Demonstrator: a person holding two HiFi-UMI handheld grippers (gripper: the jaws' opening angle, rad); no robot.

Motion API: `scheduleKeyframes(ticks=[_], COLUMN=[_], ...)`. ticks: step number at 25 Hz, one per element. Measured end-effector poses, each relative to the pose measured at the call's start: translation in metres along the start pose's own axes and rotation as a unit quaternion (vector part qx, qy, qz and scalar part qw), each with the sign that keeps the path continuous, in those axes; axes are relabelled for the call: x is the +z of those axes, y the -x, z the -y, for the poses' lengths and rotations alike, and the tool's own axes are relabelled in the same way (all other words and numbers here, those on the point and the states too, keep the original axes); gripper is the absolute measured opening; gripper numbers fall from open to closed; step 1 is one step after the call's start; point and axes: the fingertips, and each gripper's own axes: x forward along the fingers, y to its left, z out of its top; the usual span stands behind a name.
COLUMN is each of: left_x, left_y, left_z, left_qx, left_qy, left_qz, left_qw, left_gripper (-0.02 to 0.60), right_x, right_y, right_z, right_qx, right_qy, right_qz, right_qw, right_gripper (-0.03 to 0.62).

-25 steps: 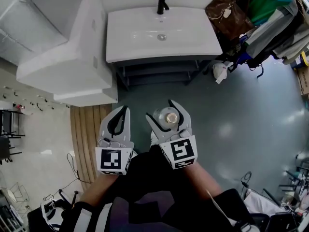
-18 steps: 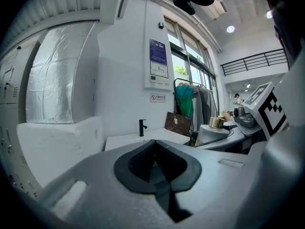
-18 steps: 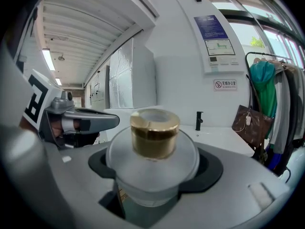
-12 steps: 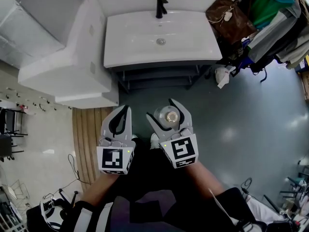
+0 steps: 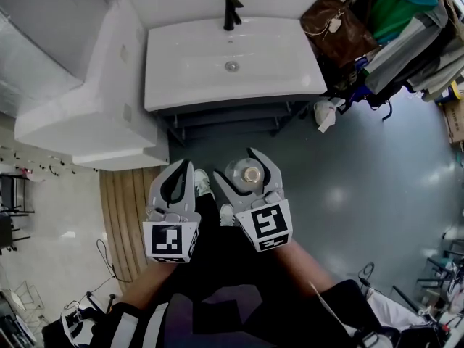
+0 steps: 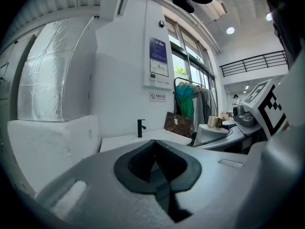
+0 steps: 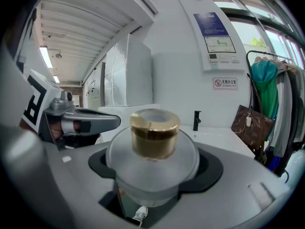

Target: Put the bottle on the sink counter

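A frosted clear bottle (image 5: 245,174) with a gold cap (image 7: 155,132) stands upright between the jaws of my right gripper (image 5: 250,172), which is shut on it above the grey floor. The bottle's round body (image 7: 151,163) fills the middle of the right gripper view. My left gripper (image 5: 179,181) is beside it on the left, shut with nothing in it. The white sink counter (image 5: 174,71) with its black tap (image 5: 230,11) lies ahead, some way beyond both grippers. In the right gripper view the sink counter (image 7: 217,136) shows past the bottle.
A white block-shaped unit (image 5: 80,114) stands left of the sink. A brown bag (image 5: 335,29) and hanging clothes (image 5: 406,35) crowd the sink's right side. A white plastic bag (image 5: 324,112) lies on the floor by the sink's right corner. Wooden boards (image 5: 127,209) lie at the left.
Both grippers, the right one with the bottle, have shifted slightly up and left in the head view, and the sink now sits a little further left in that view.
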Motion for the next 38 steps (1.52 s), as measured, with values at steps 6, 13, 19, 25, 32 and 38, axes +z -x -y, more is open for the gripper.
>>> scheduleKeyframes(ticks=[6,13,19,25,32,38], left_x=[-0.002,0.001,0.006,0.016,0.033,0.036], left_y=[-0.03,-0.075,-0.118,-0.153,-0.179,-0.186], left_z=[-0.018,-0.059,-0.097,-0.123,-0.15,-0.172], left_qx=[-0.004,-0.007,-0.011,-0.026,-0.039,-0.032], left_qy=[0.009,-0.003,-0.001,0.005,0.001,0.009], left_qz=[-0.005,-0.01,-0.007,-0.003,0.005,0.013], left_qw=[0.9999,0.9999,0.9999,0.9996,0.9992,0.9994], left_gripper=[0.002,0.002,0.002,0.002,0.002,0.002], right_x=[0.0,0.011,0.026,0.043,0.061,0.071], right_y=[-0.031,-0.086,-0.136,-0.171,-0.203,-0.223], right_z=[0.015,0.036,0.054,0.068,0.076,0.073], right_qx=[-0.004,-0.009,-0.017,-0.03,-0.044,-0.044], right_qy=[-0.001,-0.007,-0.005,0.001,0.003,0.011], right_qz=[-0.016,-0.025,-0.03,-0.036,-0.035,-0.034], right_qw=[1.0,1.0,0.999,0.999,0.998,0.998], right_gripper=[0.342,0.341,0.342,0.341,0.342,0.341])
